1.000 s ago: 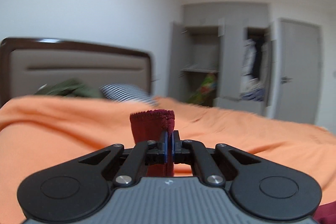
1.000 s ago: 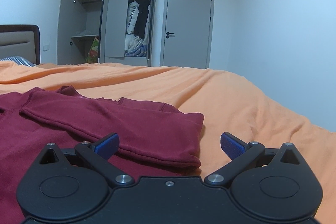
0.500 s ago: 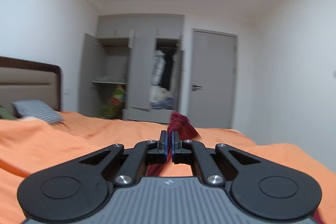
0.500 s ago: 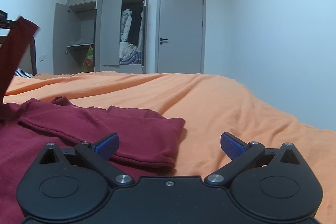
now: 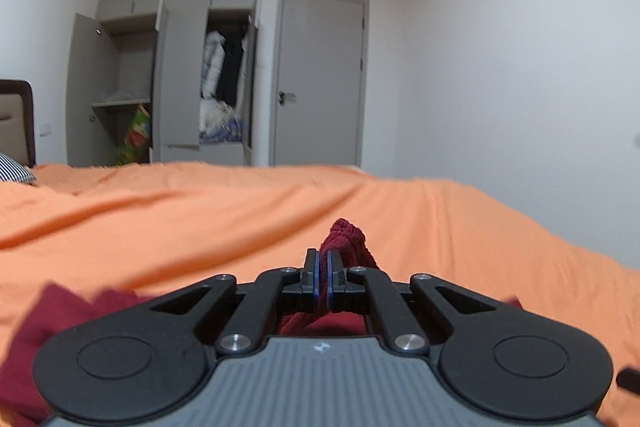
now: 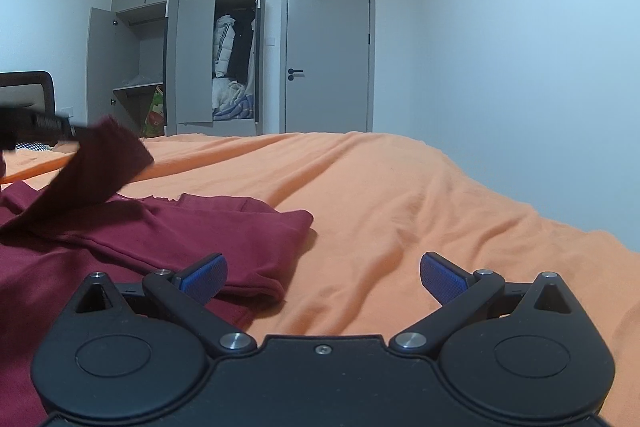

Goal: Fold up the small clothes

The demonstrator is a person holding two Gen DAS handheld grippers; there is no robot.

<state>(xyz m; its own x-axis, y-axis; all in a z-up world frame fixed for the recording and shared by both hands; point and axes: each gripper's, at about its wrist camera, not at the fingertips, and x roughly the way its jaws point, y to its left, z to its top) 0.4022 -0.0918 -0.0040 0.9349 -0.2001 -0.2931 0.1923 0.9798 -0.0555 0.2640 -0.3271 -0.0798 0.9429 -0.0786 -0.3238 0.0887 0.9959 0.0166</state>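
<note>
Your left gripper [image 5: 322, 281] has its jaws clenched on a cuff of the maroon garment [image 6: 160, 227]; the pinched cloth bunches up above the blue pads [image 5: 316, 279] and trails down beneath them; in the right wrist view that same strip hangs lifted off the bed, stretched from the dark gripper body at the far left edge down to the rest of the cloth. Your right gripper [image 6: 322, 277] sits low with jaws released, wide apart and holding nothing; its left pad [image 6: 206, 275] is just over the garment's folded edge, its right pad over bare orange bedspread [image 6: 400, 195]. The garment lies flat on the bed's left side (one sleeve folded across the body). Beyond the bed: a grey wardrobe [image 6: 192, 55] with doors open, a closed door [image 6: 328, 55].
</note>
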